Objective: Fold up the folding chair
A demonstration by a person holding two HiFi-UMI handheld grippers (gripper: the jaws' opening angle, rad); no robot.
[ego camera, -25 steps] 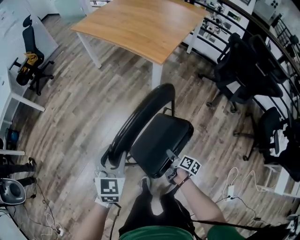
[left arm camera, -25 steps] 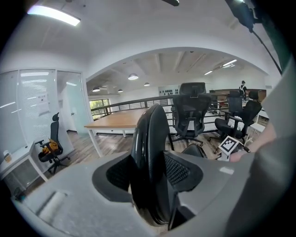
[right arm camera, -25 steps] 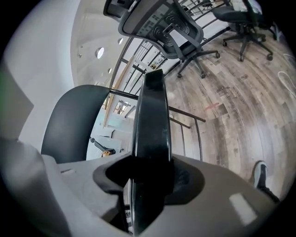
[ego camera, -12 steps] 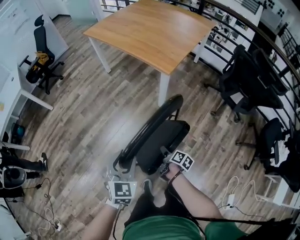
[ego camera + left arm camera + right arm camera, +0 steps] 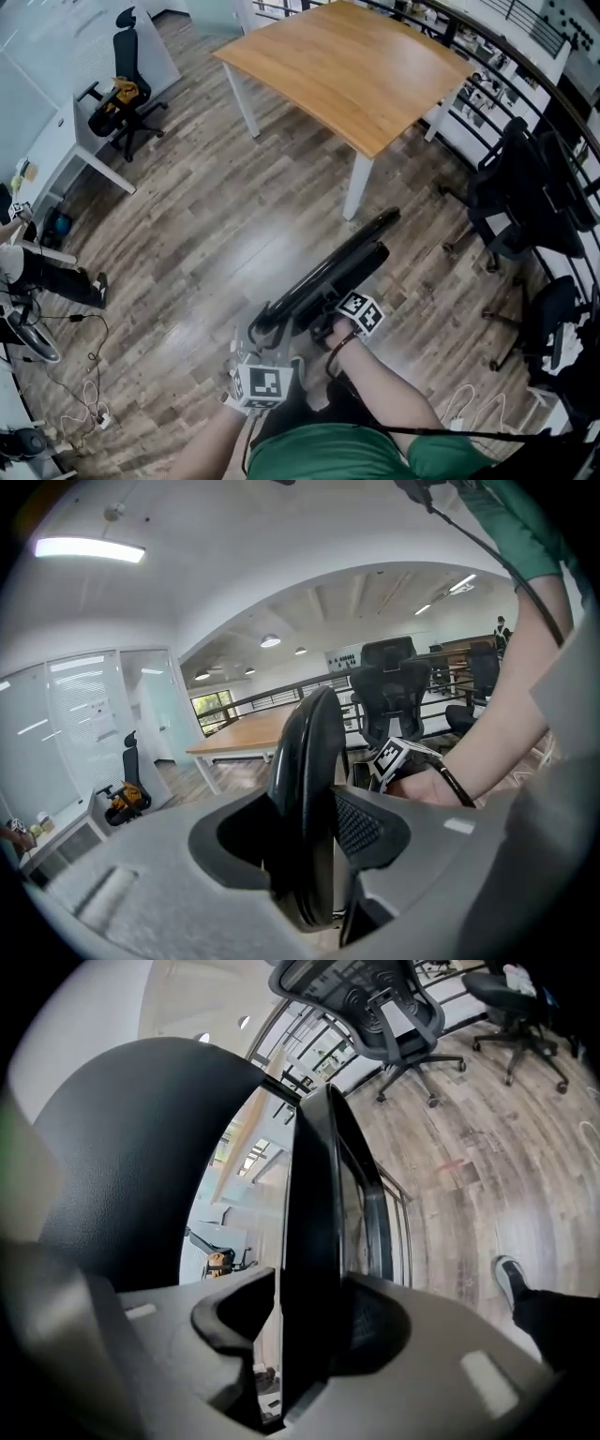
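On the near floor: folding chair, seat now swung flat, nearly folded; left claw, right claw gripping it.

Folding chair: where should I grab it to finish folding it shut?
Probably best by the near end's thin edges: the backrest rim in the left gripper, the seat edge in the right gripper, coming from your side. The chair is nearly flat, so those slim edges face you.
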